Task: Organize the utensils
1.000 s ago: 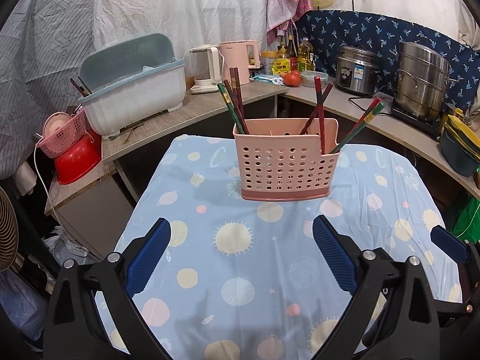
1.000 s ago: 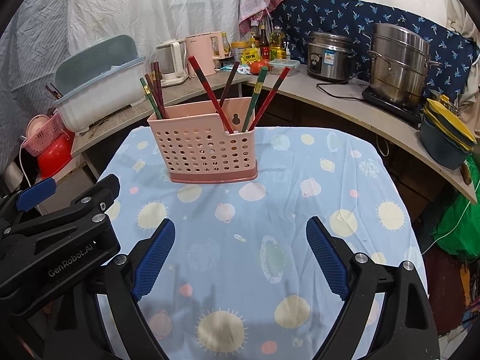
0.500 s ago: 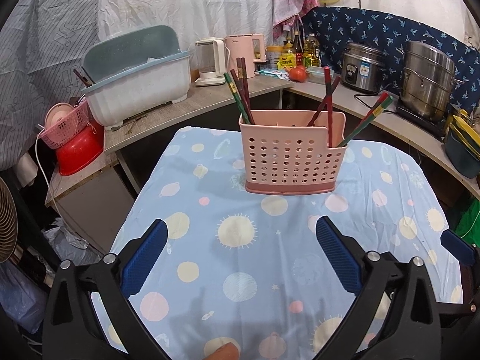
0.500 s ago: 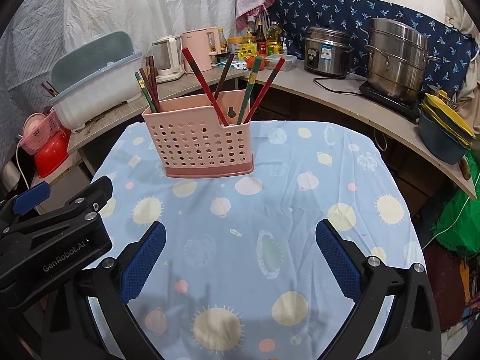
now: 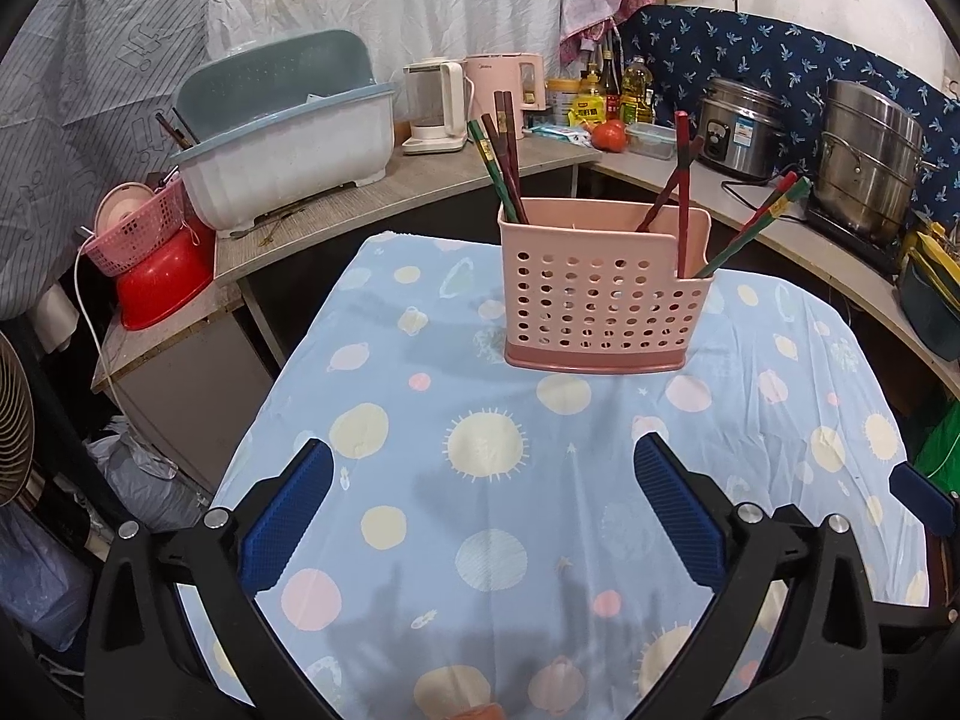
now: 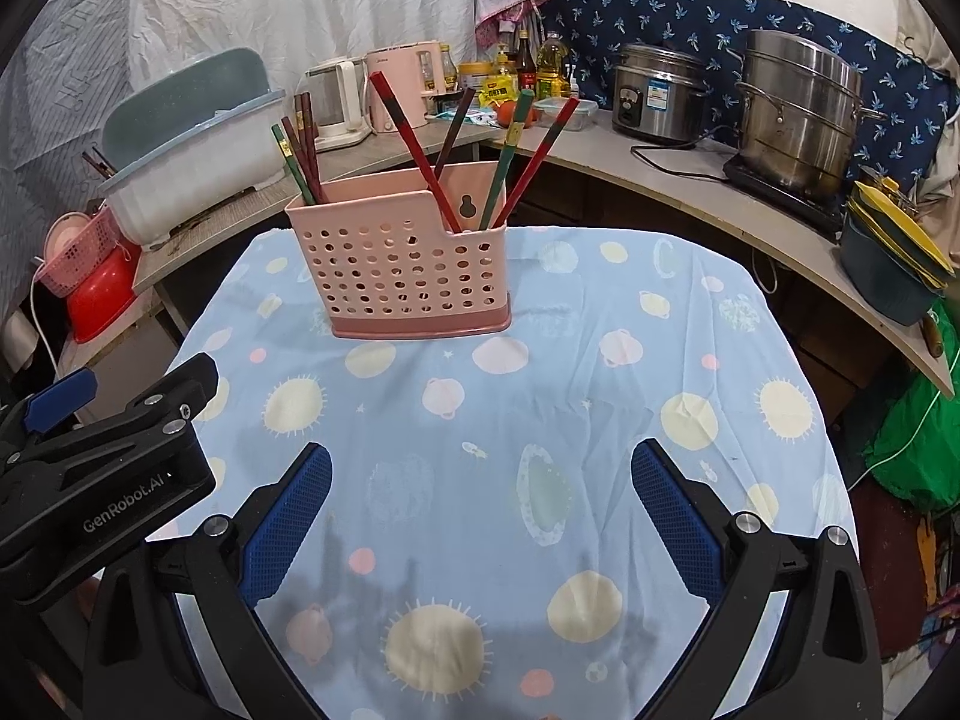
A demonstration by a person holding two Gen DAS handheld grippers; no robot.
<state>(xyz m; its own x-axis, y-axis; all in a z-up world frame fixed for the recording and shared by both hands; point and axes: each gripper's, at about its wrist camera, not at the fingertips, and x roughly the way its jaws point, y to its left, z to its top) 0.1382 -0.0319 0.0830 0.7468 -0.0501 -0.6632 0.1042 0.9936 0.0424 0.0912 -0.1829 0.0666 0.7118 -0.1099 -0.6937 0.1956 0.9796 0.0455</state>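
Left wrist view angled down over the clothed table (image 5: 480, 480), facing the pink holder (image 5: 603, 300) nearly head-on, right wrist view beside it, holder (image 6: 402, 276) left of centre, both sharing table, holder, counter behind.

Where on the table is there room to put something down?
The blue planet-print tablecloth is bare between the pink perforated utensil holder and the two open grippers, left gripper and right gripper. There is also a bare strip to the holder's right. The grey counter behind is crowded with a white dish tub and kettles.
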